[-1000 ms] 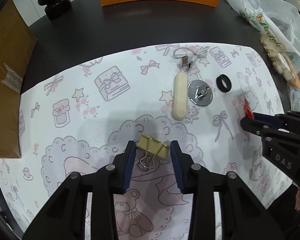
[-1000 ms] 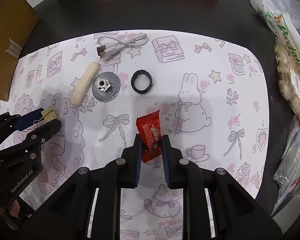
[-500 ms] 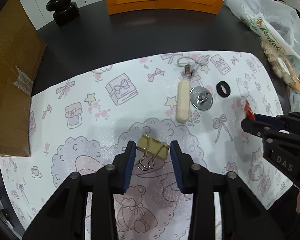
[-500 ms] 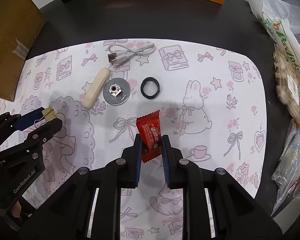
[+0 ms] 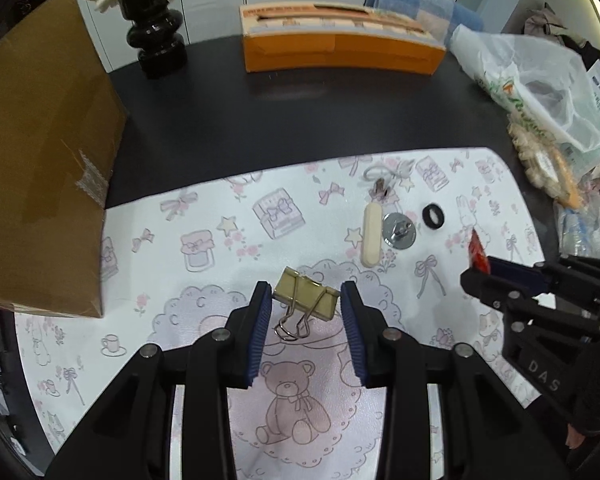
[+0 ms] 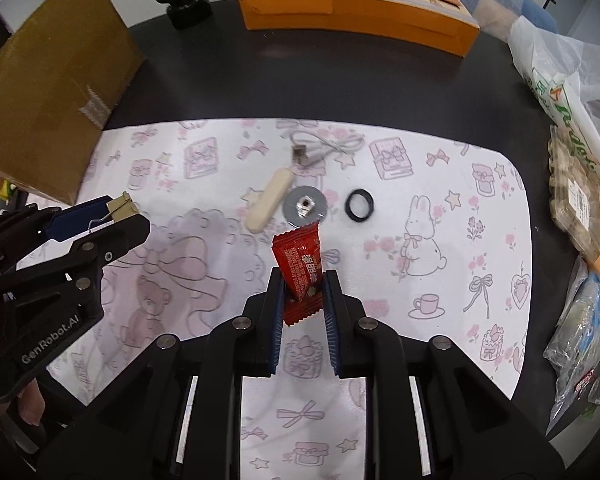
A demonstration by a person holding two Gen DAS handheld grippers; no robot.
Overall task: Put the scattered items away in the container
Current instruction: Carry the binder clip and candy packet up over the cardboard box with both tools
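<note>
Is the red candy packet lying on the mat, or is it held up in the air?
Held up. The right hand-held gripper is shut on the red candy packet, which stands between its blue pads above the patterned mat.

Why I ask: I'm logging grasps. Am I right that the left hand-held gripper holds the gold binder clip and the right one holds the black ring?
Not quite. The left hand-held gripper does hold the gold binder clip, but the right hand-held gripper holds a red snack packet. The right wrist view shows the black ring lying free on the patterned mat.
</note>
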